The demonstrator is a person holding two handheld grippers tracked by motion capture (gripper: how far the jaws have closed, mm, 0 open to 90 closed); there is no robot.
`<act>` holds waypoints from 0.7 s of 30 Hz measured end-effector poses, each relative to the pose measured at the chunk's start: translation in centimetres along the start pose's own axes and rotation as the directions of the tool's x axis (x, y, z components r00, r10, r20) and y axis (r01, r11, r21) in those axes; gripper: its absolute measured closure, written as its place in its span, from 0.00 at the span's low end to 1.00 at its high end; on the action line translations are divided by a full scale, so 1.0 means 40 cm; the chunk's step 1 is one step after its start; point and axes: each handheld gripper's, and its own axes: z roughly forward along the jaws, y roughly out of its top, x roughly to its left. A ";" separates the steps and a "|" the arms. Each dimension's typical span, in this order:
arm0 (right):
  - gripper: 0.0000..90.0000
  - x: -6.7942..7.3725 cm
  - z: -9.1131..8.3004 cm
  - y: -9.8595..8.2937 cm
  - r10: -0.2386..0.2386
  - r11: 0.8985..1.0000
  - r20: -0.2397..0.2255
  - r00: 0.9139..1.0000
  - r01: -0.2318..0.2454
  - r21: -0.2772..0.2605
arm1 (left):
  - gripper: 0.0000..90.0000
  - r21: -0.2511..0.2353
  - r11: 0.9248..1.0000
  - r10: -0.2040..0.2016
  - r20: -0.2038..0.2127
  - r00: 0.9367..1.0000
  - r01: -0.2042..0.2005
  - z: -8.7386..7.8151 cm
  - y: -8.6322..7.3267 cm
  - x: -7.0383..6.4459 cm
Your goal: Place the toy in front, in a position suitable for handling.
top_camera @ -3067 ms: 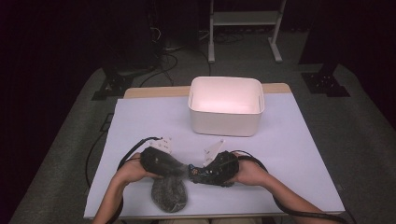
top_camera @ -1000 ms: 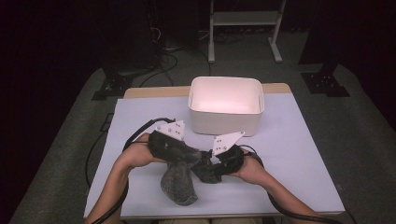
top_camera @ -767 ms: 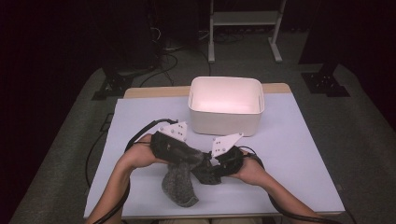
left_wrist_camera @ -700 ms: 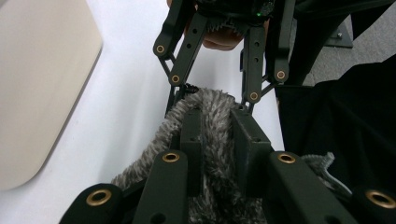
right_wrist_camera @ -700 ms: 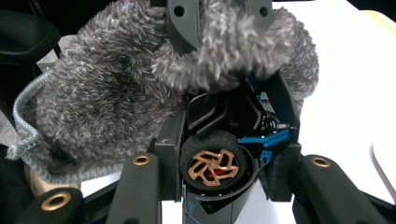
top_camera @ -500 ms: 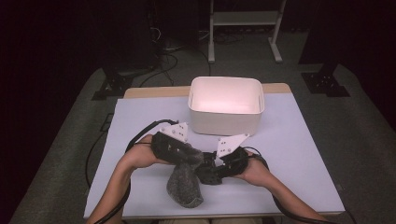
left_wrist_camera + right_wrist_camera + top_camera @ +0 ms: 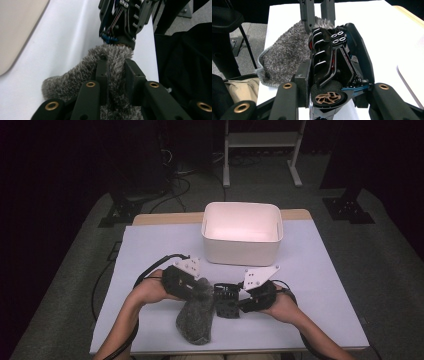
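A: Since three seconds back, both grippers are raised off the table (image 7: 150,245); high view: grey fuzzy pouch (image 7: 195,320) hangs from left gripper (image 7: 202,290), toy car (image 7: 226,301) is clamped by right gripper (image 7: 235,302), near the white bin (image 7: 242,255).

B: Left gripper view: jaws nearly pressed together, pinching pouch (image 7: 110,65) fabric. Right gripper view: jaws spread around car (image 7: 337,67). Pulling straight apart is advised, I judge.

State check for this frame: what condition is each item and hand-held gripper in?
Left hand-held gripper: shut on the grey fuzzy pouch.
Right hand-held gripper: shut on the black toy car.
Grey fuzzy pouch: limp, lower end on the table.
Black toy car: nose against the pouch.
White bin: upright, open, nothing visible inside.
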 end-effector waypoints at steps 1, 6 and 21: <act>0.63 0.000 -0.001 -0.002 0.000 1.000 0.000 1.000 0.000 -0.003 | 0.85 -0.014 1.000 -0.003 0.005 1.000 0.003 0.000 -0.001 0.001; 0.63 -0.002 0.003 -0.003 0.007 1.000 -0.006 1.000 -0.007 -0.011 | 0.87 -0.043 0.999 0.014 0.007 1.000 -0.014 -0.016 0.016 -0.003; 0.63 0.012 0.029 0.008 -0.022 1.000 -0.005 1.000 0.022 -0.020 | 0.87 -0.040 0.991 0.126 0.006 0.992 -0.126 -0.052 0.131 -0.036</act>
